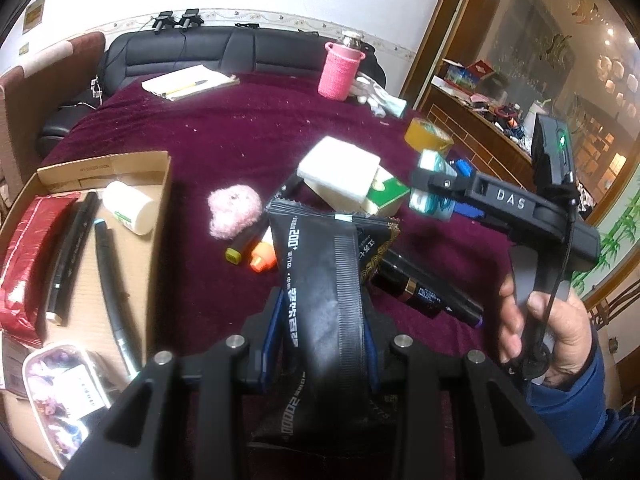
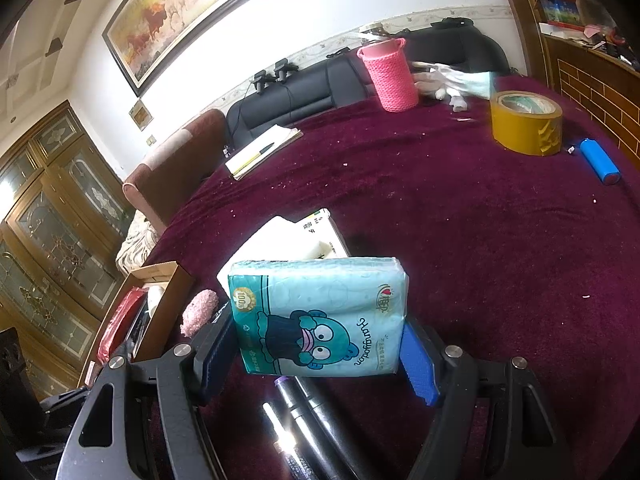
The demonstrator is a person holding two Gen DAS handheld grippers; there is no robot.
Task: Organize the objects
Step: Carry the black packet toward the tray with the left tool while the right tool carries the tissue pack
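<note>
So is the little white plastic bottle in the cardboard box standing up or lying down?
Lying down: the white bottle rests on its side in the cardboard box.

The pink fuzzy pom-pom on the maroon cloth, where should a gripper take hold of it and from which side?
Grip the pink fuzzy pom-pom across its middle, coming straight down from above. It is a soft, roundish ball lying loose on the maroon cloth, with bare cloth to its left, while the yellow-capped black marker lies close on its right.
</note>
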